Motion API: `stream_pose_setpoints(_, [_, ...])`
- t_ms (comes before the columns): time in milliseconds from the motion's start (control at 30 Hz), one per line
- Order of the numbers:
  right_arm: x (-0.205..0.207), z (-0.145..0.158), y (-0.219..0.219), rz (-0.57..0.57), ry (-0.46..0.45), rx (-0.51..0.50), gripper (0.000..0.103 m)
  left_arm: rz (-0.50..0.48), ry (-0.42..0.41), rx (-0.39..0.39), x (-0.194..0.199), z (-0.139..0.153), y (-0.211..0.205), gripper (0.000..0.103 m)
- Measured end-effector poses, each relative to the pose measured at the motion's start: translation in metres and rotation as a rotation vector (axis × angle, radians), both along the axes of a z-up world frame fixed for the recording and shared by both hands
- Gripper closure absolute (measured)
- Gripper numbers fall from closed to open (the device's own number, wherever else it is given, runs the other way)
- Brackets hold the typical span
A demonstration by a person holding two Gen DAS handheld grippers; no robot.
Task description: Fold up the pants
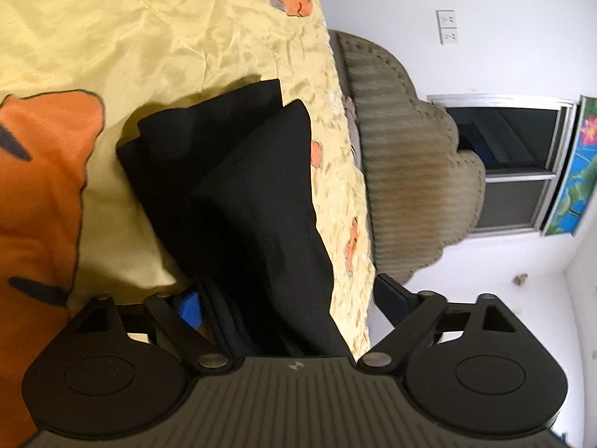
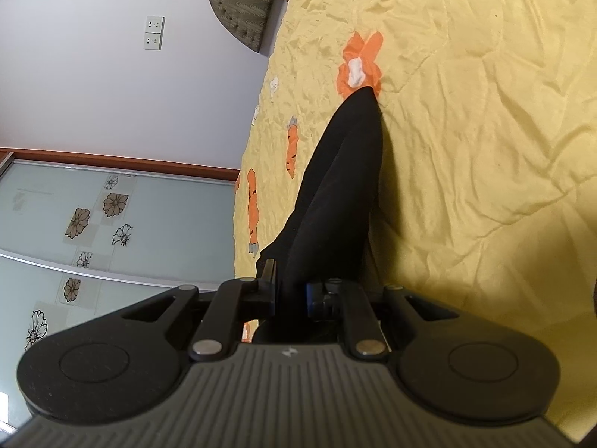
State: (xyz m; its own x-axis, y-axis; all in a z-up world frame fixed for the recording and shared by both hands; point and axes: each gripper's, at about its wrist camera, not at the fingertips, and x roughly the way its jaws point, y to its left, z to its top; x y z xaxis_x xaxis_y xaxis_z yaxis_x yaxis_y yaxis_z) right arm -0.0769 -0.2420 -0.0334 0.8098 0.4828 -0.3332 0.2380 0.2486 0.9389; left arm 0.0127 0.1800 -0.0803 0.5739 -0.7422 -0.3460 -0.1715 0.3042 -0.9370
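Observation:
The black pants [image 1: 238, 186] hang bunched between both grippers above a yellow bedspread [image 1: 112, 44]. In the left wrist view my left gripper [image 1: 287, 298] has its jaws wide apart, with the cloth draped between the fingers [image 1: 190, 308]; whether it still pinches the cloth I cannot tell. In the right wrist view my right gripper [image 2: 291, 291] is shut on the pants [image 2: 335, 186], which stretch away in a narrow band to a far end that touches the bedspread [image 2: 485, 149].
The bedspread has orange cartoon prints [image 1: 41, 194]. An olive padded headboard [image 1: 403, 171] stands at the bed's end by a white wall with sockets [image 2: 153, 32]. A window [image 1: 503, 149] and a glass wardrobe door with flower prints [image 2: 93, 224] are beyond.

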Motion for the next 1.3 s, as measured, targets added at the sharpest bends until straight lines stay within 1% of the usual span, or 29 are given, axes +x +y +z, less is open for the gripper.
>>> stream_pose_setpoints(100, [-0.001,-0.001,-0.001,0.002,0.002,-0.01,0.088,0.005,0.026,0.047,0.006,0.006,-0.005,0.006])
stream_pose_setpoints(167, [-0.002,-0.001,-0.001,0.006,0.005,-0.038,0.088,-0.02,0.014,0.126,0.012,0.015,-0.012,0.006])
stream_pose_setpoints(267, [-0.006,0.001,-0.001,0.019,0.003,-0.107,0.088,-0.06,-0.021,0.269,0.015,0.028,-0.025,0.007])
stream_pose_setpoints(367, [-0.009,0.004,0.002,0.043,0.0,-0.209,0.088,-0.093,-0.066,0.426,0.013,0.042,-0.04,0.017])
stream_pose_setpoints(433, [-0.01,0.004,0.004,0.061,0.0,-0.245,0.088,-0.113,-0.111,0.523,0.012,0.052,-0.049,0.03])
stream_pose_setpoints(467, [-0.01,0.004,0.005,0.067,0.002,-0.263,0.088,-0.125,-0.125,0.575,0.011,0.055,-0.053,0.033])
stream_pose_setpoints(500, [-0.011,0.003,0.005,0.073,0.005,-0.28,0.088,-0.138,-0.132,0.62,0.013,0.057,-0.057,0.04])
stream_pose_setpoints(533, [-0.011,0.002,0.006,0.078,0.008,-0.291,0.088,-0.149,-0.134,0.642,0.014,0.057,-0.058,0.041])
stream_pose_setpoints(667, [-0.013,-0.007,0.004,0.098,0.026,-0.294,0.088,-0.129,-0.101,0.613,0.022,0.046,-0.05,0.041])
stream_pose_setpoints(700, [-0.012,-0.01,0.003,0.105,0.028,-0.29,0.085,-0.126,-0.105,0.616,0.023,0.046,-0.049,0.041])
stream_pose_setpoints(767, [-0.01,-0.013,0.001,0.108,0.038,-0.283,0.078,-0.131,-0.133,0.625,0.02,0.045,-0.049,0.041])
stream_pose_setpoints(833, [-0.005,-0.017,-0.003,0.105,0.028,-0.257,0.074,-0.124,-0.166,0.641,0.019,0.045,-0.052,0.041])
stream_pose_setpoints(900, [0.002,-0.023,-0.009,0.091,0.029,-0.228,0.073,-0.107,-0.199,0.662,0.016,0.045,-0.055,0.041])
stream_pose_setpoints(1000, [0.019,-0.032,-0.015,0.085,0.039,-0.187,0.073,-0.091,-0.22,0.692,0.013,0.046,-0.06,0.041])
stream_pose_setpoints(1100, [0.037,-0.037,-0.017,0.081,0.038,-0.161,0.07,-0.104,-0.228,0.759,0.011,0.049,-0.069,0.041])
stream_pose_setpoints(1167, [0.047,-0.037,-0.015,0.087,0.017,-0.164,0.063,-0.131,-0.234,0.828,0.01,0.052,-0.078,0.041])
stream_pose_setpoints(1233, [0.055,-0.034,-0.012,0.091,0.006,-0.182,0.059,-0.147,-0.248,0.892,0.008,0.054,-0.085,0.044])
stream_pose_setpoints(1300, [0.06,-0.033,-0.008,0.094,-0.002,-0.206,0.06,-0.157,-0.257,0.931,0.005,0.057,-0.089,0.047])
